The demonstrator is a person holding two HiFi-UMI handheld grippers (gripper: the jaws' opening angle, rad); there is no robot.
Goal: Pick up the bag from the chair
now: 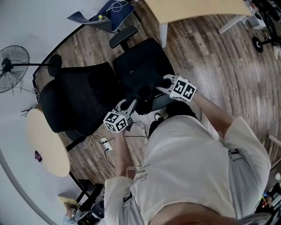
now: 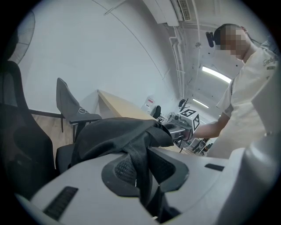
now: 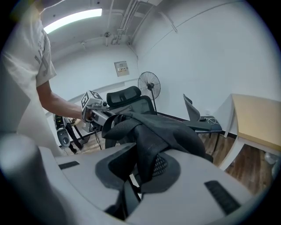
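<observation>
The floor [image 1: 228, 66] is of wood planks. A pedestal fan [image 1: 13, 66] stands upper left by the white wall [image 1: 39, 17]. A light wooden desk [image 1: 197, 9] is at the top.

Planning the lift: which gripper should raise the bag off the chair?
Right, narrowly: both are shut on the bag, but the right gripper sits over the chair, the left gripper at its edge.

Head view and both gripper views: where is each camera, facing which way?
Head view: on the person's head, steeply down at the bag and the chair; shows both forearms, left hand-held gripper, right hand-held gripper.
Left gripper view: on the left one, facing the right one and the person; jaws shut on the bag.
Right gripper view: on the right one, facing the left one and a fan; jaws shut on the bag.
Shared: all show the bag.
</observation>
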